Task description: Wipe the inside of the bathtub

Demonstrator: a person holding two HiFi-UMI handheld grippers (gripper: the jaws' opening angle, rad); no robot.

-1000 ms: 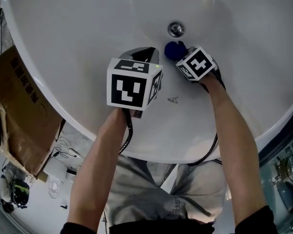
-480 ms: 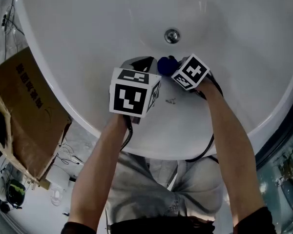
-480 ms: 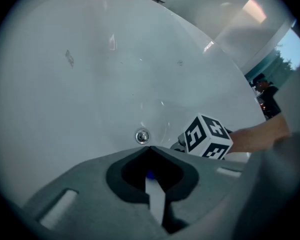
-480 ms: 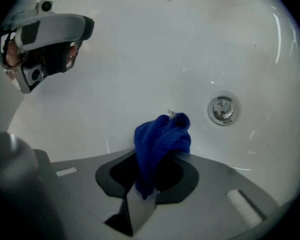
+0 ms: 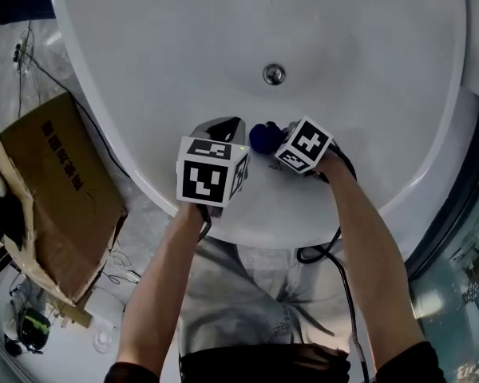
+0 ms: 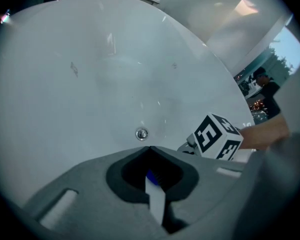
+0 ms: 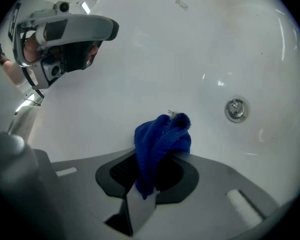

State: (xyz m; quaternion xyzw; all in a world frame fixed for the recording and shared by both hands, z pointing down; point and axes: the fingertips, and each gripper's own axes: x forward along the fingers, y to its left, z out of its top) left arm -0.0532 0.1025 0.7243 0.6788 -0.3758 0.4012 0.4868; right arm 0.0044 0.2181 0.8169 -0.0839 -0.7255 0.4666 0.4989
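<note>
The white bathtub (image 5: 367, 70) curves below me, its round metal drain (image 5: 274, 74) at the bottom. My right gripper (image 5: 269, 140) is shut on a bunched blue cloth (image 5: 260, 137), which sits against the near tub wall, short of the drain. In the right gripper view the blue cloth (image 7: 162, 139) sticks out past the closed jaws of the right gripper (image 7: 166, 153), with the drain (image 7: 236, 109) to its right. My left gripper (image 5: 227, 124) hovers just left of the cloth. In its own view the left gripper (image 6: 149, 148) is shut and holds nothing, and the drain (image 6: 142, 133) lies ahead.
A brown cardboard box (image 5: 56, 190) stands outside the tub on the left, with cables (image 5: 120, 262) on the floor beside it. The tub's near rim (image 5: 263, 234) is right in front of the person's legs (image 5: 247, 309). A dark glass edge (image 5: 455, 214) runs along the right.
Both grippers and the blue cloth have drawn back from the drain toward the near tub wall. The head view has pulled back, showing more floor and box.
</note>
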